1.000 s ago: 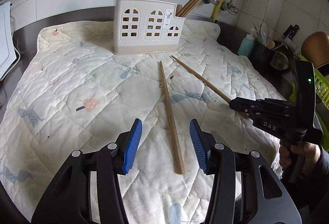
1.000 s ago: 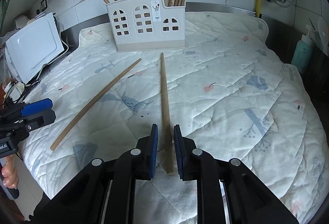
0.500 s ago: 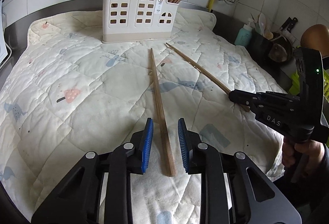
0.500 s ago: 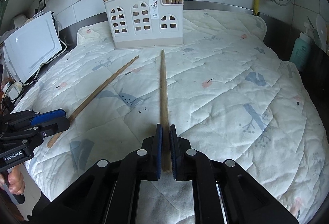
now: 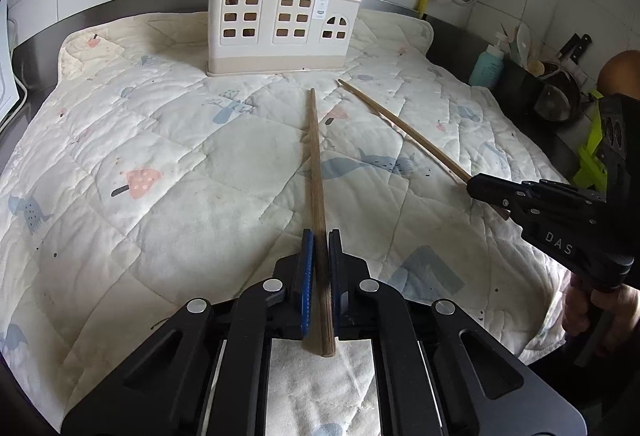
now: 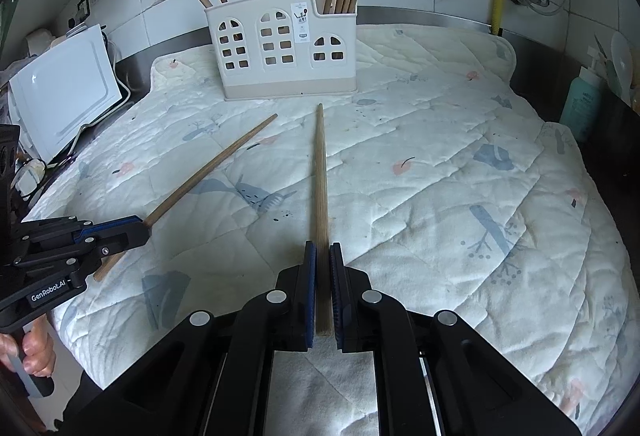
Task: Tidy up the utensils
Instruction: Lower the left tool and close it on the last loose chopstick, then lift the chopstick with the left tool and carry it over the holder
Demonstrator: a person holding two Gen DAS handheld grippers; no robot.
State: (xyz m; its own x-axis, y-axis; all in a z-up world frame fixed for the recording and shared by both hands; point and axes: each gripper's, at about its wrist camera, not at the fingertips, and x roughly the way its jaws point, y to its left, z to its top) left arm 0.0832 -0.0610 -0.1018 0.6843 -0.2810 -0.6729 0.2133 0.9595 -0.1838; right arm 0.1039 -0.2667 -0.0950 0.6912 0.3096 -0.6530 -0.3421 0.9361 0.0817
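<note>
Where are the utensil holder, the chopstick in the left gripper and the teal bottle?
utensil holder point(image 5: 280, 15), left wrist view, front wall between the window cutouts.
chopstick in the left gripper point(image 5: 316, 171), left wrist view, mid-shaft ahead of the pads.
teal bottle point(image 6: 580, 103), right wrist view, bottle body.

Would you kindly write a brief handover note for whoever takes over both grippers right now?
Left gripper: shut on the near end of the left chopstick, which lies on the quilted mat.
Right gripper: shut on the near end of the right chopstick, also on the mat.
Holder: upright at the back of the mat, chopsticks already standing in both end compartments.
Done: both loose chopsticks gripped.
Left: lift each and drop it into the holder.
</note>
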